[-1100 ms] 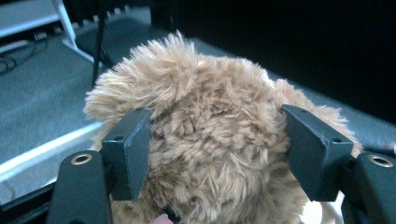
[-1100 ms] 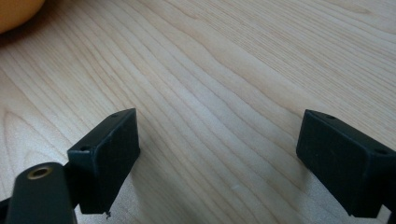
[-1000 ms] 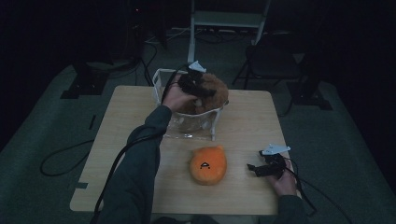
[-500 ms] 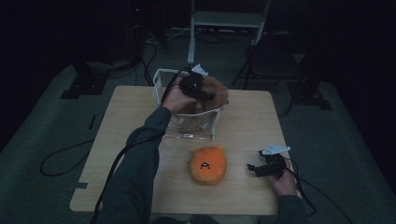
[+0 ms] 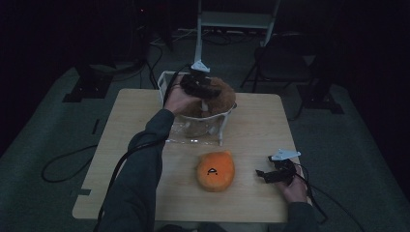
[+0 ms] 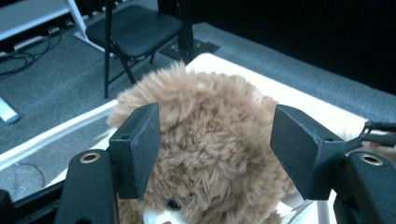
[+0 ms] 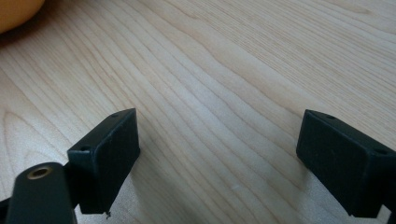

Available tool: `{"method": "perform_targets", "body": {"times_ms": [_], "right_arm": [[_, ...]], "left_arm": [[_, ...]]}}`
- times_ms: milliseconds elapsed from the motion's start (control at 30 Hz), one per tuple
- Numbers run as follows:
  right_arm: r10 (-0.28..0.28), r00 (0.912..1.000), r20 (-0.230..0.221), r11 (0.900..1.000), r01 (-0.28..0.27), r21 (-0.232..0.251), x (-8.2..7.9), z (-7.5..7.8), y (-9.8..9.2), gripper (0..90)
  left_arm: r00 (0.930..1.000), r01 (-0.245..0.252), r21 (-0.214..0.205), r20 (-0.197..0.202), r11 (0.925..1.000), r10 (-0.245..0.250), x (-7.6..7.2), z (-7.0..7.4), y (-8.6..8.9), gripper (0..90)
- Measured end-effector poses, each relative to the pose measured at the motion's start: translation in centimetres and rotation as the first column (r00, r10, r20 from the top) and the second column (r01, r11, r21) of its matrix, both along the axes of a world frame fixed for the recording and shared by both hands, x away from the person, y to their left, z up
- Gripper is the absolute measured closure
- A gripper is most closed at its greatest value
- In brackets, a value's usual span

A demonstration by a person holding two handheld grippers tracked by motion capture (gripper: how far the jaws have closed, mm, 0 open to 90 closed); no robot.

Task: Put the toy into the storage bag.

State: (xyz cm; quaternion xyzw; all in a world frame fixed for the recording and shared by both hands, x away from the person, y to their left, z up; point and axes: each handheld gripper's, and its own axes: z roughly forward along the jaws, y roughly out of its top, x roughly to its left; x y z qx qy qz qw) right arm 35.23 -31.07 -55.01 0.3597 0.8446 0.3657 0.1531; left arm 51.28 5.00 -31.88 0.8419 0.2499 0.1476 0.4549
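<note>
Brown plush bear (image 6: 210, 140) sits in the clear bin (image 5: 193, 130), clasped at the head by the left gripper (image 6: 215, 149). The right gripper (image 7: 219, 158) rests wide apart on the table (image 7: 224, 70).

A fluffy brown teddy bear (image 6: 210, 140) with a white muzzle and black eye sits in a clear bin (image 5: 193, 130) at the counter's (image 5: 261, 125) far edge, its head above the rim.
</note>
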Motion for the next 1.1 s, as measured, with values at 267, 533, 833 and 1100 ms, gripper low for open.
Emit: {"method": "perform_targets", "body": {"times_ms": [267, 533, 833, 1100], "right_arm": [[0.000, 1.0000, 0.000, 1.0000, 0.000, 0.000, 0.0, 0.0, 0.0, 12.5], [0.000, 1.0000, 0.000, 1.0000, 0.000, 0.001, 0.0, 0.0, 0.0, 12.5], [0.000, 1.0000, 0.000, 1.0000, 0.000, 0.001, 0.0, 0.0, 0.0, 12.5], [0.000, 1.0000, 0.000, 1.0000, 0.000, 0.001, 0.0, 0.0, 0.0, 12.5]], "left_arm": [[0.9998, 0.004, -0.024, 0.019, 0.9997, -0.003, -1.2, 1.7, 0.9, 33.7], [0.9990, 0.032, -0.070, 0.033, 0.9971, -0.030, -2.9, 2.4, 1.6, 33.6], [0.9981, 0.051, -0.091, 0.041, 0.9946, -0.047, -4.4, 2.6, 2.2, 32.5], [0.9953, 0.084, -0.074, 0.054, 0.9937, -0.080, -6.0, 2.5, 2.0, 33.7]]}}
